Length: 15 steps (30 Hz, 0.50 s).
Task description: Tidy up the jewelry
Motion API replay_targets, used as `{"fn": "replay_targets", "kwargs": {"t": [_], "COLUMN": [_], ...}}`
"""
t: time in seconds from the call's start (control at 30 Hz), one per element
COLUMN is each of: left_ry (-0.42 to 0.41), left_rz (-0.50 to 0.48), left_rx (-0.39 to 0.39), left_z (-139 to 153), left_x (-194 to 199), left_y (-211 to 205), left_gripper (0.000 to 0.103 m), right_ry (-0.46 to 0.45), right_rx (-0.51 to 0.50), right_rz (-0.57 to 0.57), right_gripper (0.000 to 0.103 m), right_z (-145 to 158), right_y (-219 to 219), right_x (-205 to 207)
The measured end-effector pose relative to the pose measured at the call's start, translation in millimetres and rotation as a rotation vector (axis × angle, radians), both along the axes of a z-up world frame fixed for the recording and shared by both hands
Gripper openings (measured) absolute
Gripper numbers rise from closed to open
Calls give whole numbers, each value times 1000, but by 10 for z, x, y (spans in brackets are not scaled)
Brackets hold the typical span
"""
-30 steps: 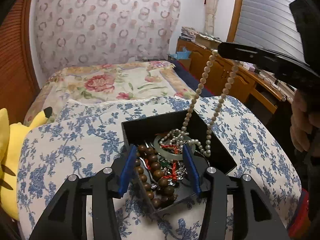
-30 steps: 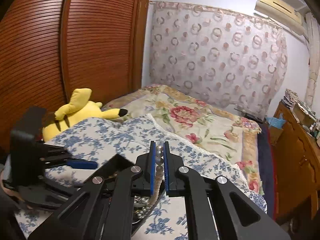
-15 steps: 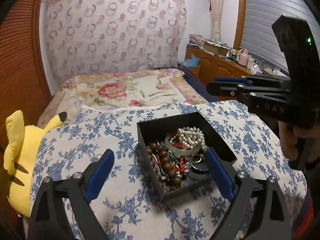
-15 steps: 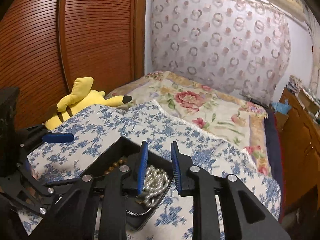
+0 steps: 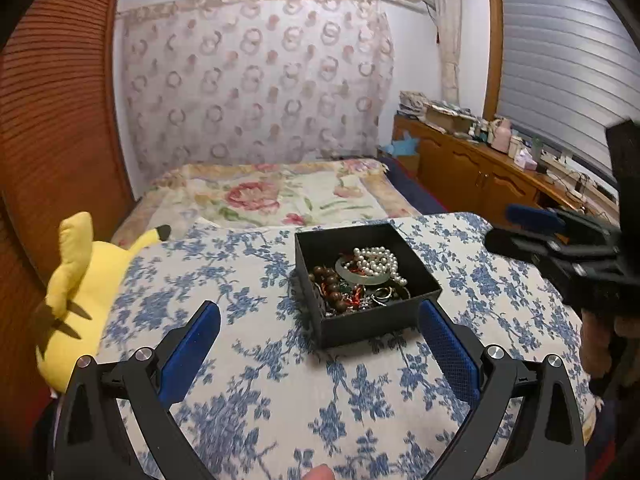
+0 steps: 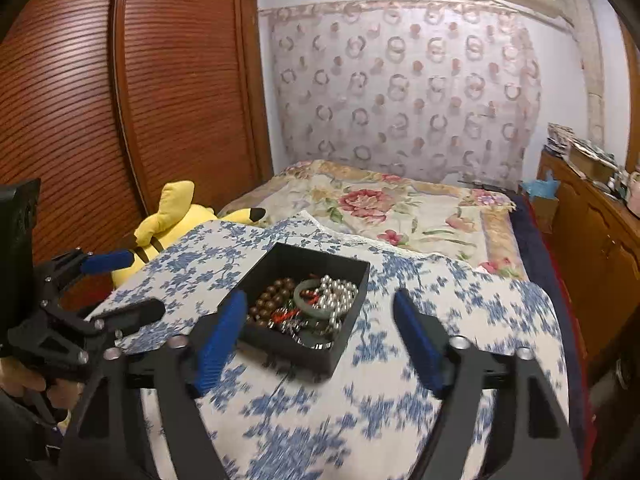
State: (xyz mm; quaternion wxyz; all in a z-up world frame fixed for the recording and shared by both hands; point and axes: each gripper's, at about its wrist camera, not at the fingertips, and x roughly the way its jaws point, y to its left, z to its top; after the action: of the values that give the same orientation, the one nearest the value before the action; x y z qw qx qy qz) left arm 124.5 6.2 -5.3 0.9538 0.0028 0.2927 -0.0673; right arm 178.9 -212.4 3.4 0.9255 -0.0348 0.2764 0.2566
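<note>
Dropped pearl necklace now heaps inside black box

Black box: matt, card-like. Pearl necklace: glossy. Brown beads: wood-look, dull sheen. Quilt: printed cloth, soft. Plush toy: fuzzy fabric. Wardrobe door: ribbed, varnished wood. Gripper pads: textured blue rubber.

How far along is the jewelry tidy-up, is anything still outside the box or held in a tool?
Done: the pearl necklace lies piled in the black box with the brown beads and the green bangle. In hand: nothing. The left tool is open and empty; the right tool is opening, nothing between its pads. Left: no loose jewelry shows on the floral cloth; no lid is in view.
</note>
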Motion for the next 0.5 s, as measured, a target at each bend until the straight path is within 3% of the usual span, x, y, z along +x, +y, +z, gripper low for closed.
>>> {"fn": "replay_targets", "kwargs": {"t": [0.13, 0.5], "left_ry": [-33, -83], "left_rz": [31, 87], "left_rx": [20, 38], "left_z": [102, 247], "left_x": [-222, -675], "left_y": [-29, -92], "left_gripper": [95, 96], "right_ry": [-47, -96], "right_rx": [10, 82], "right_rz": [-64, -219], "right_gripper": [101, 101], "right_z": [47, 109], "right_y": [-113, -472], "right_x": [-348, -913]}}
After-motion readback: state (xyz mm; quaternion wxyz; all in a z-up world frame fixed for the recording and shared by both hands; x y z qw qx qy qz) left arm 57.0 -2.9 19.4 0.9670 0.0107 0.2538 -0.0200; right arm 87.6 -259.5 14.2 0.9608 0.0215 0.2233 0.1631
